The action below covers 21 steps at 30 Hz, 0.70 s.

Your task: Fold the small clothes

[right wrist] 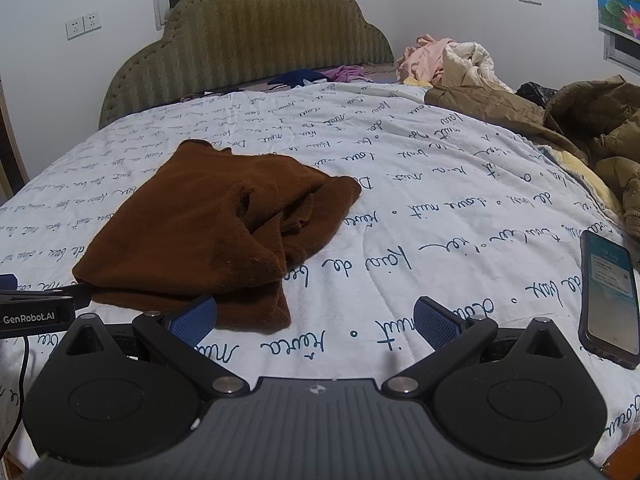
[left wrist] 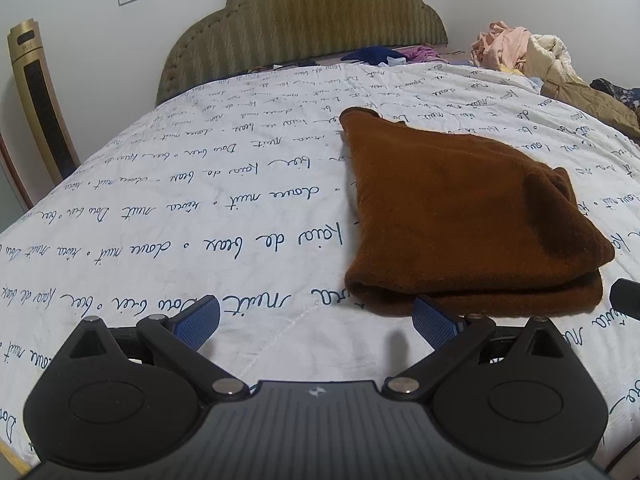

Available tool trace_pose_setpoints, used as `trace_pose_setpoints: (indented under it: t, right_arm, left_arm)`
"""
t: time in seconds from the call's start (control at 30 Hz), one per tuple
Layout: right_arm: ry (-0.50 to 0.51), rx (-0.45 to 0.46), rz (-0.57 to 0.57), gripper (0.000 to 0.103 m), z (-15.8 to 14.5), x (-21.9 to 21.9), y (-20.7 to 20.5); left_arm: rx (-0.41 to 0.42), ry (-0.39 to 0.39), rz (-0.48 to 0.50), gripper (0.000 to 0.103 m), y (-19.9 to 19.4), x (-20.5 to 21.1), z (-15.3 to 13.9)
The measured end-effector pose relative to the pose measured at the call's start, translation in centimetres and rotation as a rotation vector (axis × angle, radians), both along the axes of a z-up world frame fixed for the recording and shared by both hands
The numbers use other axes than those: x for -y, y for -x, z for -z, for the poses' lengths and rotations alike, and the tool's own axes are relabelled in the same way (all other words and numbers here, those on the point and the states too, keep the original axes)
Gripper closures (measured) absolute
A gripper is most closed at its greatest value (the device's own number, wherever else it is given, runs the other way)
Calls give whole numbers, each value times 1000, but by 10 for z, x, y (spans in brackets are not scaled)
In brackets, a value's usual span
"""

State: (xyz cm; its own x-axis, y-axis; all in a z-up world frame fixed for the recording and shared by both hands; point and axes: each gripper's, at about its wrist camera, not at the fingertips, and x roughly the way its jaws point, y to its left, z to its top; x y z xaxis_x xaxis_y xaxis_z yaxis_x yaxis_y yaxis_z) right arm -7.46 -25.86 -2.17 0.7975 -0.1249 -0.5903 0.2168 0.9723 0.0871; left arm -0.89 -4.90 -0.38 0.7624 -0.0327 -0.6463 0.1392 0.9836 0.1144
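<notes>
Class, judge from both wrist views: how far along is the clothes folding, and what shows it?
Done: the brown garment lies folded on the white quilt, its right side bunched. In hand: nothing; the left gripper and right gripper are open and empty. Left: probably the loose clothes pile near the headboard.

Rust-brown garment [left wrist: 460, 216] on white quilt [left wrist: 200, 208] scripted in dark blue, olive chevron headboard [left wrist: 304, 20] at twelve o'clock, blue-padded black tools.

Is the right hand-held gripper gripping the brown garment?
No: the right hand-held gripper is wide open over the quilt, with the brown garment lying unheld beside its left finger.
</notes>
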Motion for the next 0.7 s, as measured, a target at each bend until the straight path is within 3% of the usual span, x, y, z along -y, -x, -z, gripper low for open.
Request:
trace_pose_setpoints:
  t: [0.7]
  right_arm:
    - [-55,28,-40,0,0,3,4]
  left_arm:
    - [-16,-5,-7,0,-4,0,3]
